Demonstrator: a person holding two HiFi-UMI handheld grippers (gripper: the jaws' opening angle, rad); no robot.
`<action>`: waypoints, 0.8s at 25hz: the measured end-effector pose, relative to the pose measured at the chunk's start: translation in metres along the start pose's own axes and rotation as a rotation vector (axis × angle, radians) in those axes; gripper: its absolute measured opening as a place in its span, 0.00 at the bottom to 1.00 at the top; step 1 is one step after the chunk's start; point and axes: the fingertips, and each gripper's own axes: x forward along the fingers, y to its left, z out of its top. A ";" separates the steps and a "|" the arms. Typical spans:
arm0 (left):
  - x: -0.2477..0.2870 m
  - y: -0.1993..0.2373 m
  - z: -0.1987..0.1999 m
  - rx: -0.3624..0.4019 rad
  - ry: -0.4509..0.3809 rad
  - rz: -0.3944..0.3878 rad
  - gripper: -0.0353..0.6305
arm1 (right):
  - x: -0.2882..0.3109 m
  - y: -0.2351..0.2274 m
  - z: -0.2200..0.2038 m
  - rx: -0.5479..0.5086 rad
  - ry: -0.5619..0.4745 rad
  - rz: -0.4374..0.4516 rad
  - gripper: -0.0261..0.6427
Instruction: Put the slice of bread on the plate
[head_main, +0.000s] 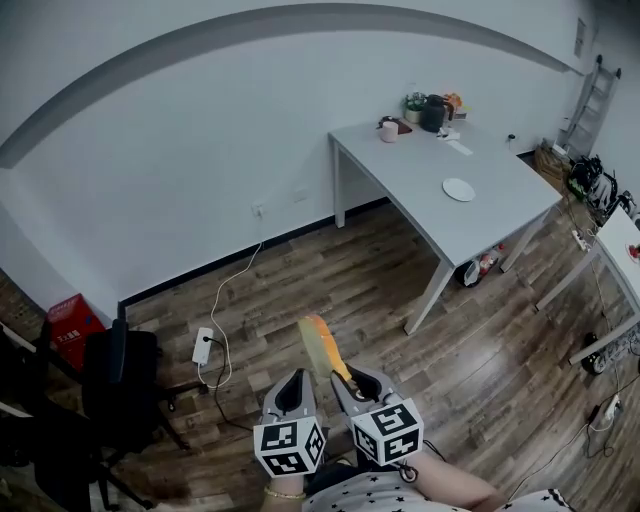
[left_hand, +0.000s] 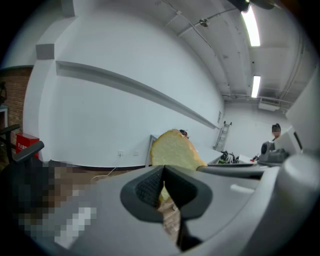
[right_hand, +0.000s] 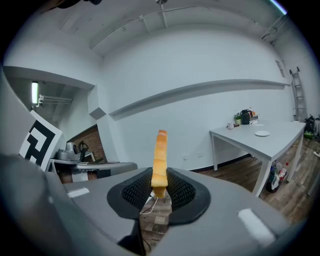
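Observation:
A slice of bread (head_main: 321, 343) with a golden crust stands on edge above the wooden floor, my right gripper (head_main: 352, 382) shut on its lower end. In the right gripper view the bread slice (right_hand: 160, 156) shows edge-on between the black pads of that right gripper (right_hand: 159, 183). My left gripper (head_main: 296, 384) is close beside it on the left, shut on nothing. The left gripper view has its closed left gripper (left_hand: 163, 173) in front of the bread's flat face (left_hand: 175, 150). The white plate (head_main: 459, 189) lies on the grey table (head_main: 420, 170) far ahead to the right, and the plate (right_hand: 261, 133) is small in the right gripper view.
A mug (head_main: 389, 131), a dark kettle (head_main: 433, 113) and a plant (head_main: 415, 105) stand at the table's far end. A black chair (head_main: 120, 385) and red box (head_main: 72, 322) are at the left. A power strip (head_main: 203, 345) with cable lies on the floor. Another table (head_main: 622, 240) is at the right.

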 end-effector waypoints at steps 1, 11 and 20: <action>0.010 -0.001 0.003 0.002 0.000 -0.005 0.06 | 0.005 -0.009 0.002 0.007 -0.001 -0.006 0.16; 0.173 -0.023 0.062 0.032 -0.016 -0.075 0.06 | 0.096 -0.137 0.073 0.007 -0.037 -0.043 0.16; 0.328 -0.077 0.126 0.055 -0.034 -0.167 0.06 | 0.158 -0.275 0.142 0.001 -0.064 -0.108 0.16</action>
